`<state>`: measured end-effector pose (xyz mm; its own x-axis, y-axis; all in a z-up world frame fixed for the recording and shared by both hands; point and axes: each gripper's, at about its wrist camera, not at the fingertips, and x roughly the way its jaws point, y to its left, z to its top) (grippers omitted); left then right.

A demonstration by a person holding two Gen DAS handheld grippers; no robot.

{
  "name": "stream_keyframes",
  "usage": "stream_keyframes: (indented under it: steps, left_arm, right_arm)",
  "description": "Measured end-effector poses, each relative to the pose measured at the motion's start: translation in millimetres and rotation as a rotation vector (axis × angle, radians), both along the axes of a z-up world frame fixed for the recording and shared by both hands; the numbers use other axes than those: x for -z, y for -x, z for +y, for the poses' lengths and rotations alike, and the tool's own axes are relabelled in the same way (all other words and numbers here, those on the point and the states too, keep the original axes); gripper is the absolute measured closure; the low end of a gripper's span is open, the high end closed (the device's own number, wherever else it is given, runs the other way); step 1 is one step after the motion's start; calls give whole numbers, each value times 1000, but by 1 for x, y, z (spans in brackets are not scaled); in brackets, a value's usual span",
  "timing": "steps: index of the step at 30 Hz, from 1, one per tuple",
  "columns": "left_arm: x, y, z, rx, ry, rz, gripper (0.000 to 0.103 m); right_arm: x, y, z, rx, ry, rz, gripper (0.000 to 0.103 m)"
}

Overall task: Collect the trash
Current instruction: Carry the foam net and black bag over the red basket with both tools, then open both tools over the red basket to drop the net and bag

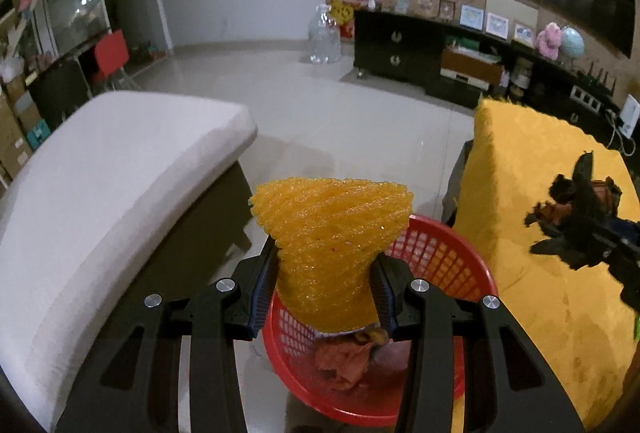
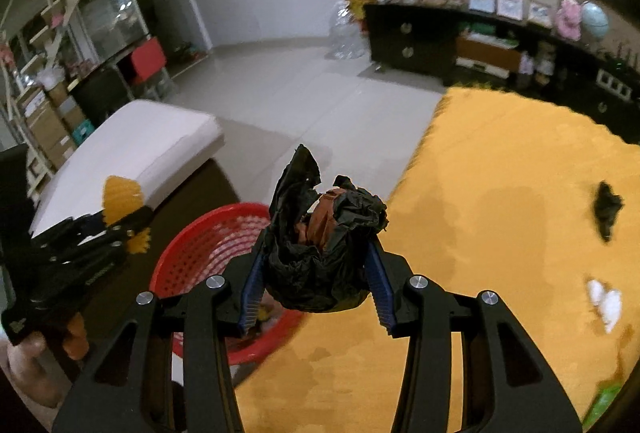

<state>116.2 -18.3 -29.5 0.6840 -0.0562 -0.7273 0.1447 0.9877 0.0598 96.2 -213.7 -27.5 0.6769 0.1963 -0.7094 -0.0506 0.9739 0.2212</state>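
Yellow rug borders my red basket: above it, left gripper clamps orange foam net; right gripper clutches crumpled black bag beside it.

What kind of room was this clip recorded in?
Most likely a home living room: a long dark media cabinet lined with framed pictures, a white cushioned bench, and a yellow rug on a tiled floor.

We see a yellow ribbed foam net, red lattice basket, black crumpled bag, and yellow rug.
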Motion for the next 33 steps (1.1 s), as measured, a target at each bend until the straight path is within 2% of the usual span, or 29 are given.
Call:
stream_keyframes:
  steps: [7,12,16,20,23,26,33]
  left_arm:
    - [16,-8,4,-4,-14,56,62]
    - [32,-11,-2,1,-50,86,62]
    - [37,-11,1,5,-34,106,62]
    - [37,-9,1,23,-26,100,62]
    - [36,-8,1,36,-22,103,58]
    - [35,-6,0,43,-9,100,52]
    - [29,-2,-1,59,16,86,29]
  right_arm:
    - [15,-13,25,-56,-4,51,59]
    - [25,-18,34,-72,-8,77,58]
    - [27,-21,35,-86,-26,88,57]
    - [27,-22,39,-113,-65,93,47]
    - [26,-21,40,-107,-75,92,39]
    - [25,-20,36,-94,-81,87,36]
    - [19,-17,21,-50,-86,70,34]
